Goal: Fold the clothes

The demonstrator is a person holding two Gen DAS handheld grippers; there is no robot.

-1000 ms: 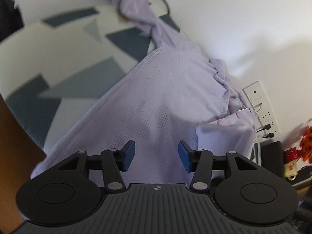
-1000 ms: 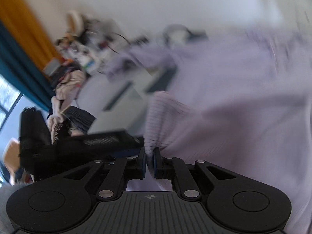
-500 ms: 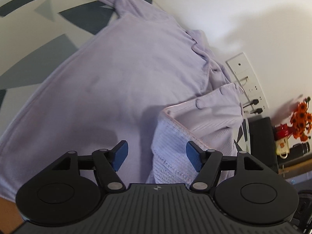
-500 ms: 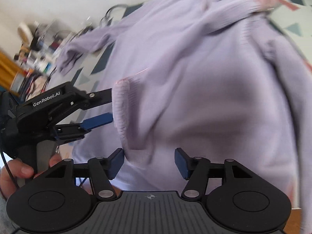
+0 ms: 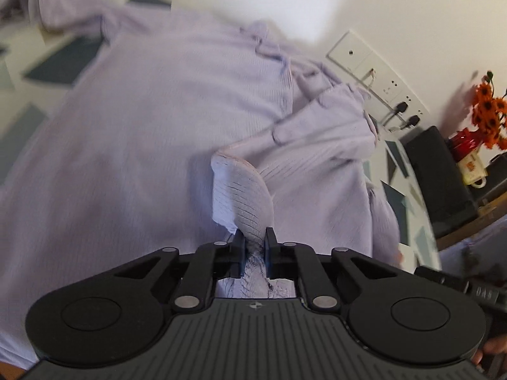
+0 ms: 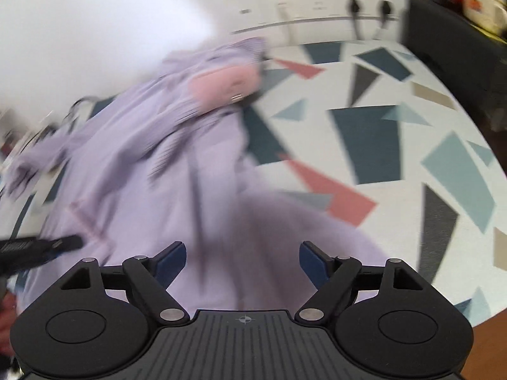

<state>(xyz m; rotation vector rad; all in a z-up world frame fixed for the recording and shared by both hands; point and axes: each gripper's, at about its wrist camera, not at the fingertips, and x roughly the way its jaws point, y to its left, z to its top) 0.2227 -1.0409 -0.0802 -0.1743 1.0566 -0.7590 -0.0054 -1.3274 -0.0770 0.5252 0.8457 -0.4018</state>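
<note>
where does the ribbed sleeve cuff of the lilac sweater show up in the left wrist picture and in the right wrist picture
Left wrist view: the ribbed sleeve cuff is just below centre, pinched in the left hand-held gripper.
Right wrist view: too blurred to pick out for certain; it should be at the lower left, where the left hand-held gripper's tip meets the lilac sweater.
Shared landmark: the wall socket strip.

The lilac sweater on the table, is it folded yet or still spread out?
Mostly spread. The sweater lies across the table; only its cuff is lifted, pinched by the left hand-held gripper.

Bright even daylight, soft shadows on white wall (image 5: pixel 396 6) — heavy motion blur, right view worst — fisheye-bent edges
</note>
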